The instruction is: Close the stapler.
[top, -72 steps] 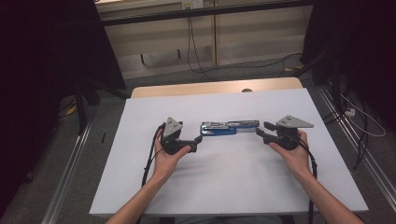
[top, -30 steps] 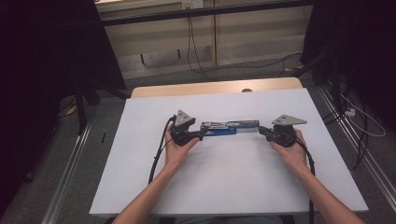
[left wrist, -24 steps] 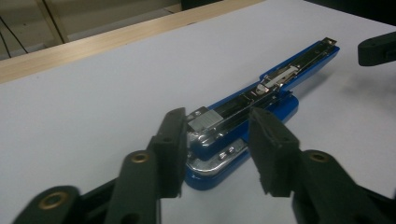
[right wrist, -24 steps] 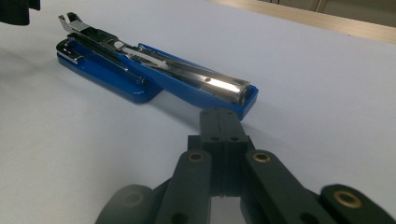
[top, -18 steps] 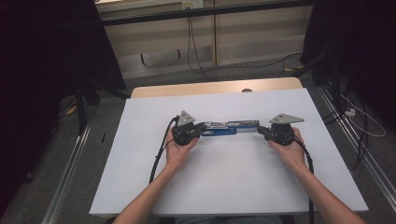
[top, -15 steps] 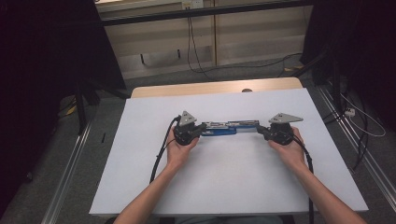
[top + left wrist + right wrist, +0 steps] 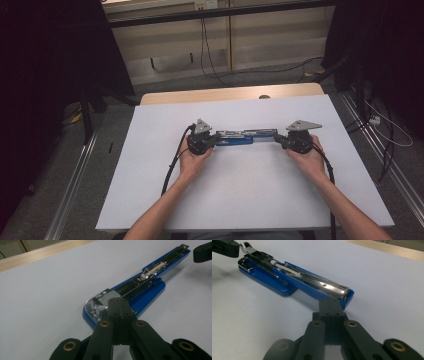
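A blue stapler (image 7: 245,136) lies swung open flat on the white table top (image 7: 150,175), its metal staple channel facing up. My left gripper (image 7: 217,139) is at its left end, jaws shut. In the left gripper view the fingertips (image 7: 118,302) sit pressed together over the metal head of the stapler (image 7: 147,293); I cannot tell whether a thin lip is pinched. My right gripper (image 7: 276,140) is at the other end, jaws shut. In the right gripper view its tips (image 7: 331,305) meet the blue end of the stapler (image 7: 274,280).
A bare wooden strip (image 7: 225,93) runs along the table's far edge. Beyond it cables (image 7: 205,50) hang and trail on the floor. Metal rails (image 7: 75,175) flank the table on both sides. White surface stretches to the left, the right and the front of the stapler.
My left gripper has moved right to the stapler's left end and its jaws have closed. The right gripper has edged slightly left and stays shut.
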Motion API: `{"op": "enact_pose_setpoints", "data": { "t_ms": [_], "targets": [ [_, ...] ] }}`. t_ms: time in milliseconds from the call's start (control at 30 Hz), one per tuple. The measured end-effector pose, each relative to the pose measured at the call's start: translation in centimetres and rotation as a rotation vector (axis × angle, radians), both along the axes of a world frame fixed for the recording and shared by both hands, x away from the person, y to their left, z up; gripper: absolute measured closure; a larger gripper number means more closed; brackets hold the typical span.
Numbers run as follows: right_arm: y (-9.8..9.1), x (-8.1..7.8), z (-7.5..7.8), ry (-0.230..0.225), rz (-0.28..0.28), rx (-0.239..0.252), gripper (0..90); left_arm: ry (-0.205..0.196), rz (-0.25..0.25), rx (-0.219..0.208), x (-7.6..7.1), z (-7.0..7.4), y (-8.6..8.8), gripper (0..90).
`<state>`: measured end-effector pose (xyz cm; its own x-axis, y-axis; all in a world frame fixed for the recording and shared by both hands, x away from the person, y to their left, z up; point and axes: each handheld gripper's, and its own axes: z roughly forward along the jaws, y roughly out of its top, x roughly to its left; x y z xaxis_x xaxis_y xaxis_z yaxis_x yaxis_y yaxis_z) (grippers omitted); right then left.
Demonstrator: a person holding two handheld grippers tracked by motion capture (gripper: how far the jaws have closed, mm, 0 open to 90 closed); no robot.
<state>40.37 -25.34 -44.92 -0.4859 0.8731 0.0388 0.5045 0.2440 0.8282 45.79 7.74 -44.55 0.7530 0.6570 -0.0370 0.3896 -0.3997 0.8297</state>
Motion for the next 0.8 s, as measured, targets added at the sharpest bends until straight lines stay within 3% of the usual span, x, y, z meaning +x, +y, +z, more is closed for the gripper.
{"op": "enact_pose_setpoints", "data": {
  "t_ms": [800],
  "targets": [
    [0.22,0.63,-0.79,0.062,-0.005,-0.066,90.0,-0.003,-0.007,0.026,0.19,-0.68,-0.35,90.0]
  ]
}}
